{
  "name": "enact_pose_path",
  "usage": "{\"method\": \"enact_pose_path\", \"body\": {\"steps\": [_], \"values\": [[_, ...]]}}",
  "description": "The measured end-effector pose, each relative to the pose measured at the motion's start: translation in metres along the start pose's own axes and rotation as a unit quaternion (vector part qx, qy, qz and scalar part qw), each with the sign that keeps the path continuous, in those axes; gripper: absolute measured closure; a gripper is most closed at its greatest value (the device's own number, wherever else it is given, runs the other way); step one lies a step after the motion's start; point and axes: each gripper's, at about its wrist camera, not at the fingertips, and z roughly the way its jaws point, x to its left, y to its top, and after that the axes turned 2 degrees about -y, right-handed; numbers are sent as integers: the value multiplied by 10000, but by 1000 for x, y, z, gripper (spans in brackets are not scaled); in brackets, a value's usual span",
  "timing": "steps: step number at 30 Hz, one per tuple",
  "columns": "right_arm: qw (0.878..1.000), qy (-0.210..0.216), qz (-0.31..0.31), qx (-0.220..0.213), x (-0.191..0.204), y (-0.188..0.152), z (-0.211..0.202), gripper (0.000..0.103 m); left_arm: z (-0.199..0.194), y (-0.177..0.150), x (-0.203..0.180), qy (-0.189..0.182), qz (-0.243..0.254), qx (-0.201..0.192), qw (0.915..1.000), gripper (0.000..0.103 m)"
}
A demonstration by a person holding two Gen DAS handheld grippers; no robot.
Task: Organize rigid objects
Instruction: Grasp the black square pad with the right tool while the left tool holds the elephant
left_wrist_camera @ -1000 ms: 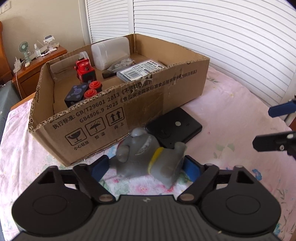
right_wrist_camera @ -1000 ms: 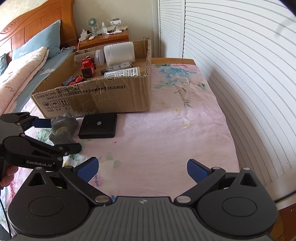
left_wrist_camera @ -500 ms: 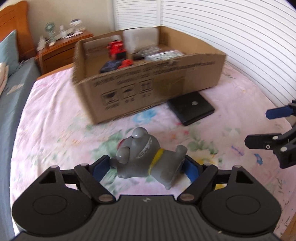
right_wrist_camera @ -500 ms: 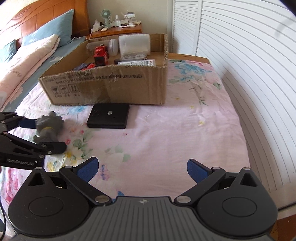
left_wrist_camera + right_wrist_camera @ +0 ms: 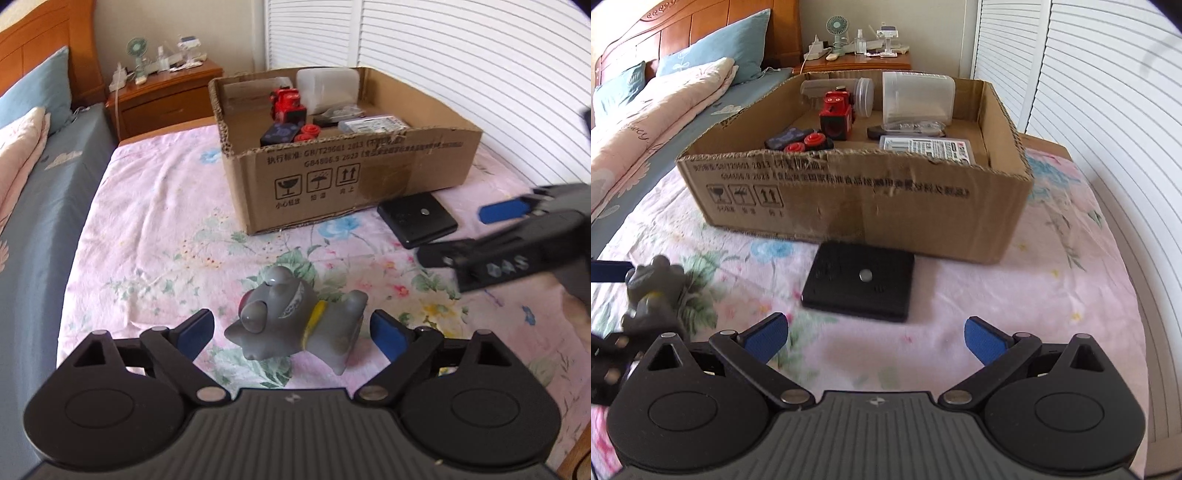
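Observation:
A grey rubber dog toy (image 5: 295, 328) with a yellow collar lies on its side on the floral bedspread, well in front of the cardboard box (image 5: 332, 192). My left gripper (image 5: 291, 330) straddles the toy; its jaws are opening, and a gap shows between each blue pad and the toy. My right gripper (image 5: 875, 338) stands open with nothing in it, just short of a flat black case (image 5: 860, 284) that lies against the box's front wall (image 5: 868, 206). The right wrist view catches the toy (image 5: 653, 291) at far left.
The box holds a red robot toy (image 5: 836, 114), a clear tub (image 5: 916, 96), a clear jar, a dark blue piece with red knobs (image 5: 801, 138) and a packaged item (image 5: 923, 146). Pillows and a quilt lie left; louvred doors run along the right; a nightstand stands behind.
My left gripper drew back from the box with the grey toy, then widened and let it go on the bedspread. My right gripper moved in toward the black case.

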Motion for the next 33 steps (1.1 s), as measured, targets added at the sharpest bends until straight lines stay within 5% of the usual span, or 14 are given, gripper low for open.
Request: {"method": "enact_pose_path", "body": {"steps": [8, 20, 33], "values": [[9996, -241, -110, -124, 13, 10, 20, 0, 7, -3, 1, -104, -12, 83, 9999, 12], [9988, -440, 185, -122, -23, -6, 8, 0, 5, -4, -15, -474, 208, 341, 9981, 10], [9992, -348, 62, -174, -20, -6, 9, 0, 24, 2, -11, -211, 75, 191, 9996, 12]]}}
